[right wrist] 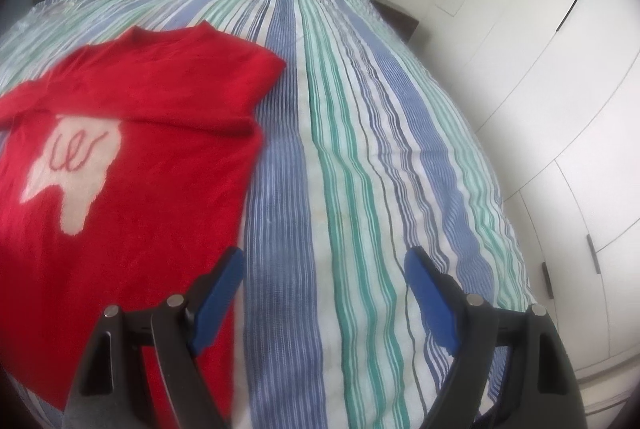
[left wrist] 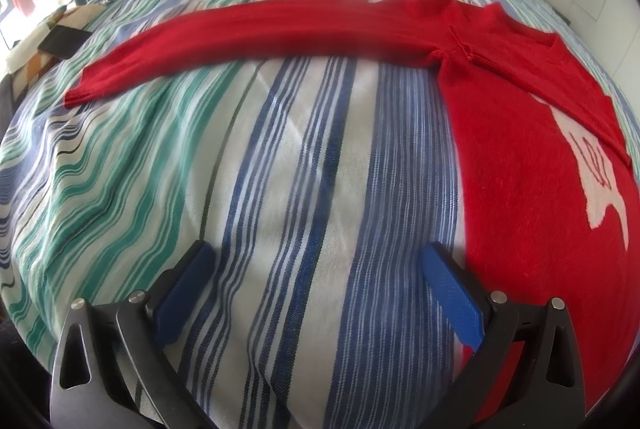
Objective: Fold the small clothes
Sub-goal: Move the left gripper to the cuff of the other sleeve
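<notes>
Left wrist view, tool: the left tool (left wrist: 316, 261) hangs over bare striped bedspread (left wrist: 280, 169), its blue pads spread wide with nothing between them.
Left wrist view, garment: a red sweater (left wrist: 520, 149) lies flat on the bed, its body off to the right of the tool, just beside the right-hand pad.
Left wrist view, sleeve: one long sleeve (left wrist: 240, 41) is stretched straight out across the bed ahead of the tool, its cuff ending toward the left edge of the bed. Its long axis runs crosswise to the way the tool points.
Left wrist view, clutter: a dark flat object (left wrist: 64, 41) sits near the bed's left edge, well apart from the sweater.
Right wrist view, tool: the right tool (right wrist: 324, 269) is likewise wide open and empty, over bedspread just beside the sweater's right side edge.
Right wrist view, garment: the sweater's body (right wrist: 132, 189) lies to the left, with a white motif (right wrist: 76, 165) on the chest; the near sleeve looks already folded across the chest.
Right wrist view, surroundings: white wardrobe doors (right wrist: 560, 109) stand past the bed's right edge.
Judgement: the outstretched sleeve is what remains to fold in; it lies on the left tool's side, so that hand is the nearer one.
</notes>
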### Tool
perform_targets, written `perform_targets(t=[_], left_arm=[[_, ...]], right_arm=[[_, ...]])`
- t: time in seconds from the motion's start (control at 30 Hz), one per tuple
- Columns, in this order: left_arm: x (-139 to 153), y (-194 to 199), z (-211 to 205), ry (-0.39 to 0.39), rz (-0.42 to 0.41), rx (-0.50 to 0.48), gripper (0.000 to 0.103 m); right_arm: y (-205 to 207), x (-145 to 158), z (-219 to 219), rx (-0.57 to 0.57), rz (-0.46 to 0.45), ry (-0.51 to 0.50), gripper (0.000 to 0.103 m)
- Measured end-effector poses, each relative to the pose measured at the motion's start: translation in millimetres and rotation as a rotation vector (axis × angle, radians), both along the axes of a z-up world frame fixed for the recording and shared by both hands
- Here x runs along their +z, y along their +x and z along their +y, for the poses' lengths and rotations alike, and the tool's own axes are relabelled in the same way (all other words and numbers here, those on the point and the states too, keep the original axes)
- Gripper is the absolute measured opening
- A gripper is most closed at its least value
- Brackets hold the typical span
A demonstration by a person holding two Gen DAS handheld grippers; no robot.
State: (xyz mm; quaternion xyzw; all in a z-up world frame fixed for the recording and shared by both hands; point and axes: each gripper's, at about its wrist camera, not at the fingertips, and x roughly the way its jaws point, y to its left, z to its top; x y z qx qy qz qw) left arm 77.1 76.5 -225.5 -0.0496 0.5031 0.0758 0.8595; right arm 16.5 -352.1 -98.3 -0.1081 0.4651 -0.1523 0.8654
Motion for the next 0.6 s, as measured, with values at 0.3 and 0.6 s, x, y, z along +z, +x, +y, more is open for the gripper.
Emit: perform_targets(t=[0.3,0.6], left_arm=[[-0.8,-1.6,-2.2,0.017,-0.007,-0.010,0.103],[47.3,-5.1,29.2,-0.114,0.005,-0.064,0.102]], right_arm=[[-3.3,3.7,1.3,-0.014,-0.008,-0.030,0.081],[-13.0,2.7,2.0,-0.006,-0.034,0.035,0.081]])
